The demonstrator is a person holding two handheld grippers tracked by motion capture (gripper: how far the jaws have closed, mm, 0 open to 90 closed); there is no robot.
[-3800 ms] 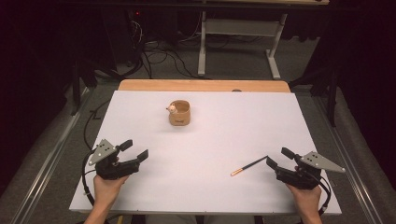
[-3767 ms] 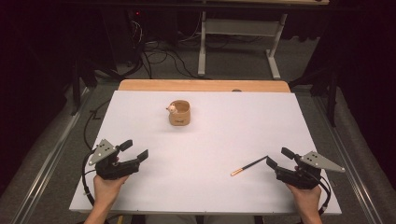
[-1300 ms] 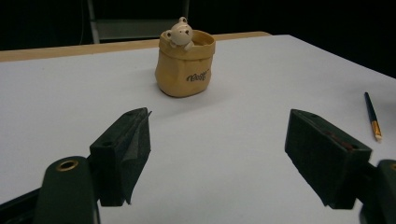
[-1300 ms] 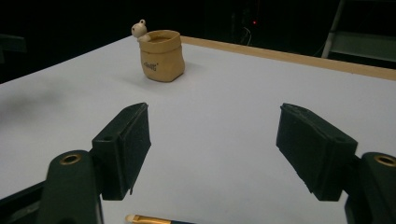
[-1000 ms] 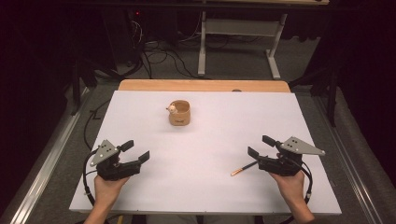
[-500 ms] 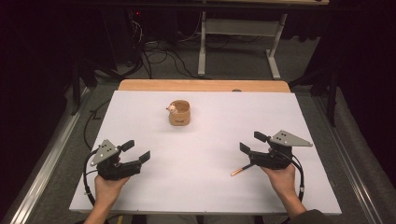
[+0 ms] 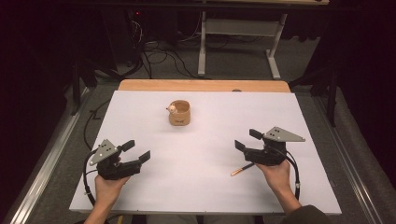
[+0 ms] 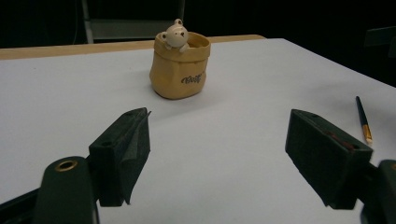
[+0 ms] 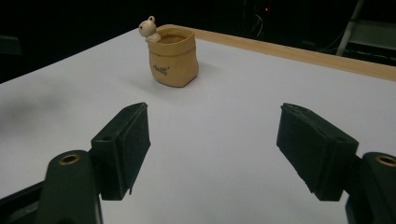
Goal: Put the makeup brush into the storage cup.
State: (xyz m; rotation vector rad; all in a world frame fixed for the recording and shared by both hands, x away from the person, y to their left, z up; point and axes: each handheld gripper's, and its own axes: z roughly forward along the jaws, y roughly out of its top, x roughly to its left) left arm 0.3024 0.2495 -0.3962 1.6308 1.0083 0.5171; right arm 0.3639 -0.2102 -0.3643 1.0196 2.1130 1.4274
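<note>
Near the bench's (image 7: 205, 196) right edge, toward the near side: right claw (image 7: 248, 141) in a hand (image 7: 278, 173), released, jaws spread wide with nothing between them, pointed left and slightly away toward the far side. Just beneath and beside that claw, on the white surface: a slim pencil-like stick (image 7: 242, 169), dark along the shaft with a tan tip and a gold band, lying flat and slanted, tan end toward the near edge, dark end running under the claw body. No contact visible between jaws and stick; whether the claw body touches it cannot be told. In the left gripper view, the same stick (image 8: 363, 120) at the far right, flat on the bench, well apart from the pot.

Near the left edge, toward the near-left corner: left claw (image 7: 136, 150) in the other hand (image 7: 108, 185), likewise released, jaws wide apart and empty, aimed right and a little toward the far edge. Grey three-cornered plate on top of each claw, cable trailing from each toward the near edge.

Toward the far edge, a little left of centre: a small tan sack-shaped pot (image 7: 179, 113), upright, dark lettering on its side, a small pale bear figure (image 8: 174, 35) leaning over its rim. Well apart from both claws and from the stick. Seen between the jaws in the left gripper view and toward the left jaw in the right gripper view (image 9: 173, 55).

Along the far edge: a bare wooden strip (image 7: 201, 85) beyond the white cover.
</note>
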